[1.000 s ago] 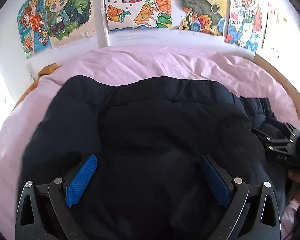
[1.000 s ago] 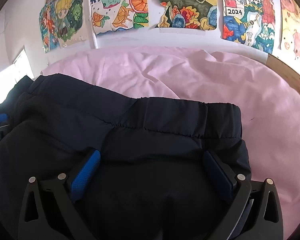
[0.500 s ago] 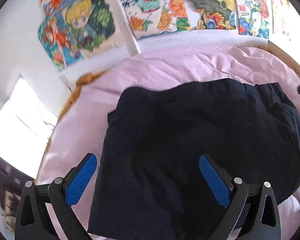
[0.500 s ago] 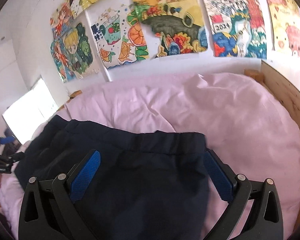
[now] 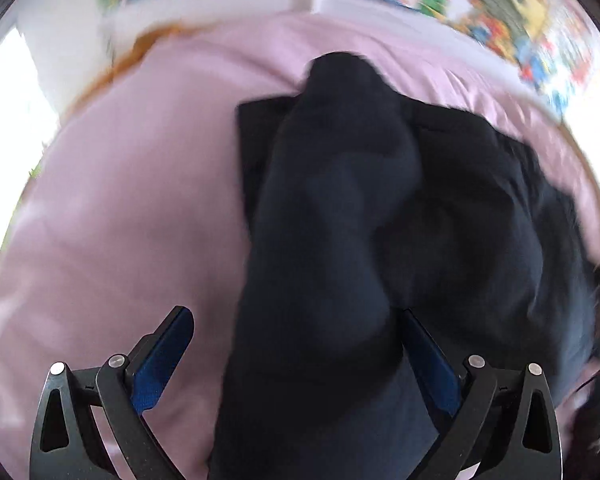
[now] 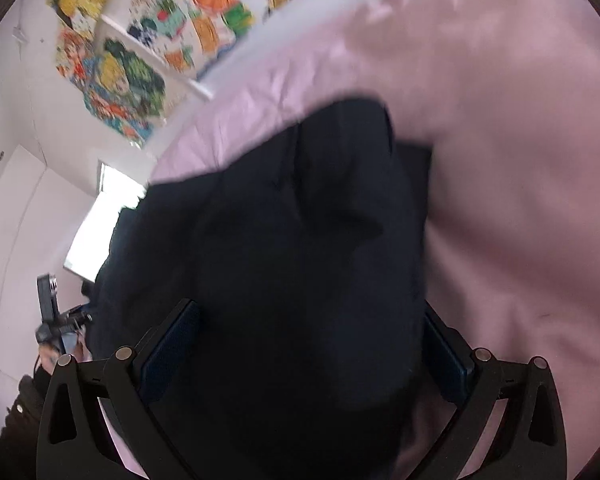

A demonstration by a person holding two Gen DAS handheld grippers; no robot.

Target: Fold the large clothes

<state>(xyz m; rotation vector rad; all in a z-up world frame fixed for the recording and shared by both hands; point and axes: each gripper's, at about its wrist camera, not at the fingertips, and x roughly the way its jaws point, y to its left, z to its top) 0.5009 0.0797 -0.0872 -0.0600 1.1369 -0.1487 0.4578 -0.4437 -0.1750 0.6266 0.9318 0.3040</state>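
Both pairs of fingers are spread wide, gripping nothing. The left gripper [image 5: 296, 344] and right gripper [image 6: 312, 340] hang over the dark navy garment [image 5: 380, 220], bunched on the pink bed [image 5: 132, 200]. Only the right view shows the other gripper at far left; wall drawings [image 6: 140, 60] are blurred.

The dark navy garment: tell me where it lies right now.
The dark navy garment lies bunched on the pink bedsheet, right of centre in the left wrist view, running between the fingers of the open left hand-held gripper; colourful posters hang on the wall beyond.
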